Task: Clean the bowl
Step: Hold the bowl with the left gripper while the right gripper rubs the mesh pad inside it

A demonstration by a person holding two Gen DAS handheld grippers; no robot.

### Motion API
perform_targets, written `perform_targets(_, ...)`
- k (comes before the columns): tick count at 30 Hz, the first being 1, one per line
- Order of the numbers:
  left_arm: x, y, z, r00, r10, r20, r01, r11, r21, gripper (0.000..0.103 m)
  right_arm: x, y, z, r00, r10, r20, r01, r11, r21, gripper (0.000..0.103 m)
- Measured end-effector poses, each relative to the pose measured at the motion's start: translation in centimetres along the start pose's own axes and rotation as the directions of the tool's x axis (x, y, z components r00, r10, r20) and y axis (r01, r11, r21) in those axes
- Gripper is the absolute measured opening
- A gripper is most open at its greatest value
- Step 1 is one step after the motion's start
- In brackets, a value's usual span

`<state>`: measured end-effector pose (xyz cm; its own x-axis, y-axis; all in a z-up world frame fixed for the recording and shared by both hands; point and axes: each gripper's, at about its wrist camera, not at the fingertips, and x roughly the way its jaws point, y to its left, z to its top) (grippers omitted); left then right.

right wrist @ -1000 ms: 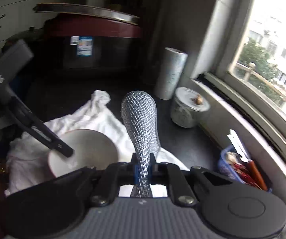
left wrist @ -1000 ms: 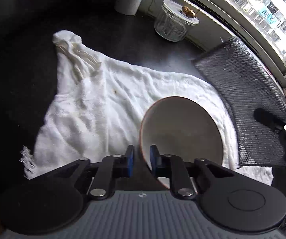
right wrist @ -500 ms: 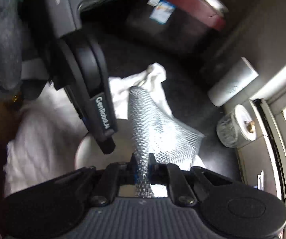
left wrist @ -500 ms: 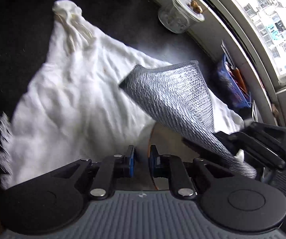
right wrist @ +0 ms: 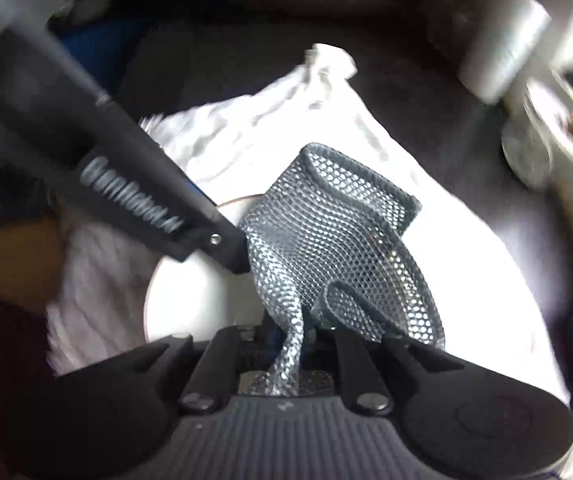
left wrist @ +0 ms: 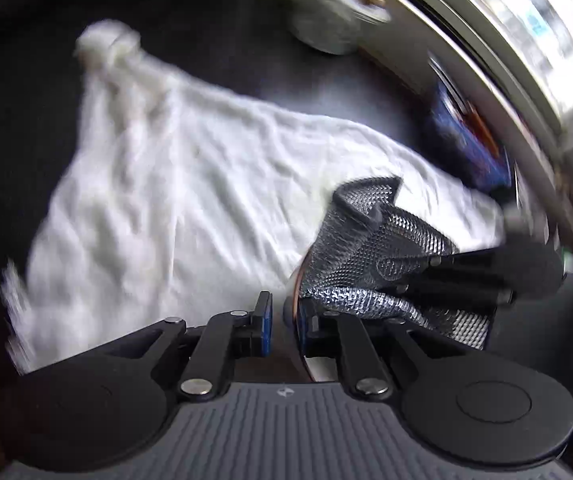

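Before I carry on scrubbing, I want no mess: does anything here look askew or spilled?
Nothing looks spilled. The white cloth under the bowl lies crumpled, one corner bunched up. The silver mesh scrubber is folded over itself against the bowl. Blur hides finer detail.

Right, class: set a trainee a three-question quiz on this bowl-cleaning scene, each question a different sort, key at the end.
1. True or false: the left gripper pinches the bowl by its rim.
2. What does the right gripper hold: A sponge, B mesh cloth, C brush?
3. Fill in: the bowl sits on a white ____.

Key: 1 true; 2 B; 3 towel.
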<state>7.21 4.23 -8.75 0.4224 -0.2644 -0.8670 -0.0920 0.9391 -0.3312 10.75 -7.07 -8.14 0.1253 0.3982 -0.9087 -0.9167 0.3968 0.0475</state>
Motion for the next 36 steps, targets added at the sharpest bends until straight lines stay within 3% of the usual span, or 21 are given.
perform_targets(3, 0.1, -0.6, 0.1, 1.0, 0.023, -0.007, -0.022, 0.997, 0.079, 0.012, 0.0, -0.3, 0.2, 1.0, 0.014, -0.006, -0.014, 0.998, 0.053, 0.009)
perform_targets(6, 0.6, 0.8, 0.3, 0.999, -0.023, -0.031, 0.021, 0.998, -0.066, 0.012, 0.0, -0.4, 0.9, 1.0, 0.01, -0.011, -0.009, 0.996, 0.086, 0.009)
perform_targets(8, 1.1, 2.1, -0.3, 0.996, -0.073, -0.053, 0.058, 0.969, -0.241, 0.012, 0.2, -0.5, 1.0, 0.999, 0.028, -0.019, -0.026, 0.992, 0.123, 0.01)
perform_targets(11, 1.8, 3.2, -2.0, 0.99, -0.126, -0.066, 0.083, 0.888, -0.453, 0.012, -0.1, -0.6, 0.7, 0.998, 0.051, -0.02, -0.047, 0.985, 0.169, 0.012)
perform_targets(12, 1.8, 3.7, -2.6, 0.987, -0.15, -0.065, 0.094, 0.845, -0.526, 0.012, -0.2, -0.7, 0.6, 0.998, 0.058, -0.02, -0.054, 0.983, 0.176, 0.012)
perform_targets(13, 1.9, 4.3, -3.2, 0.982, -0.18, -0.06, 0.106, 0.784, -0.611, 0.012, -0.2, -0.9, 0.6, 0.997, 0.069, -0.02, -0.064, 0.98, 0.188, 0.012)
perform_targets(14, 2.0, 4.6, -3.5, 0.979, -0.196, -0.058, 0.111, 0.747, -0.655, 0.013, -0.3, -1.1, 0.5, 0.997, 0.081, -0.02, -0.075, 0.977, 0.2, 0.011)
perform_targets(15, 2.0, 4.8, -3.7, 0.977, -0.205, -0.061, 0.109, 0.719, -0.686, 0.013, -0.3, -1.2, 0.4, 0.996, 0.092, -0.019, -0.086, 0.974, 0.207, 0.01)
perform_targets(16, 2.0, 4.8, -3.8, 0.976, -0.209, -0.064, 0.106, 0.709, -0.697, 0.013, -0.4, -1.2, 0.3, 0.995, 0.096, -0.02, -0.09, 0.975, 0.204, 0.01)
perform_targets(19, 1.9, 4.4, -3.8, 0.976, -0.205, -0.074, 0.1, 0.721, -0.686, 0.013, -0.5, -0.7, 0.1, 0.997, 0.078, -0.026, -0.073, 0.987, 0.142, 0.01)
perform_targets(21, 1.8, 3.4, -3.1, 0.981, -0.171, -0.096, 0.083, 0.804, -0.588, 0.013, -0.8, -0.2, -0.1, 0.998, 0.049, -0.035, -0.047, 0.997, 0.061, 0.01)
perform_targets(23, 1.2, 1.4, -1.8, 0.992, -0.075, -0.106, 0.03, 0.926, -0.376, 0.013, -1.1, 0.3, -0.3, 0.999, 0.005, -0.038, -0.006, 1.0, -0.021, 0.01)
perform_targets(24, 0.9, 0.4, -1.2, 0.995, -0.021, -0.1, -0.005, 0.968, -0.251, 0.013, -1.4, 0.6, -0.4, 0.999, -0.024, -0.038, 0.021, 0.997, -0.07, 0.01)
perform_targets(25, 0.6, -0.6, -0.7, 0.996, 0.027, -0.086, -0.038, 0.991, -0.128, 0.013, -1.6, 1.0, -0.5, 0.997, -0.062, -0.036, 0.057, 0.99, -0.132, 0.01)
perform_targets(27, 0.0, -2.2, 0.0, 0.993, 0.11, -0.04, -0.105, 0.988, 0.115, 0.014, -2.1, 1.6, -0.9, 0.992, -0.122, -0.028, 0.112, 0.961, -0.252, 0.01)
perform_targets(28, -0.1, -2.6, 0.3, 0.992, 0.124, -0.031, -0.116, 0.977, 0.178, 0.014, -2.2, 2.1, -1.0, 0.987, -0.157, -0.025, 0.14, 0.935, -0.326, 0.01)
perform_targets(33, 0.1, -3.4, 0.6, 0.991, 0.13, -0.041, -0.11, 0.94, 0.323, 0.013, -1.2, 3.7, -1.4, 0.978, -0.209, -0.028, 0.163, 0.835, -0.526, 0.011)
perform_targets(36, 0.3, -4.1, 0.3, 0.99, 0.141, -0.031, -0.122, 0.93, 0.346, 0.011, -0.7, 3.9, -1.3, 0.984, -0.17, -0.052, 0.115, 0.832, -0.543, 0.01)
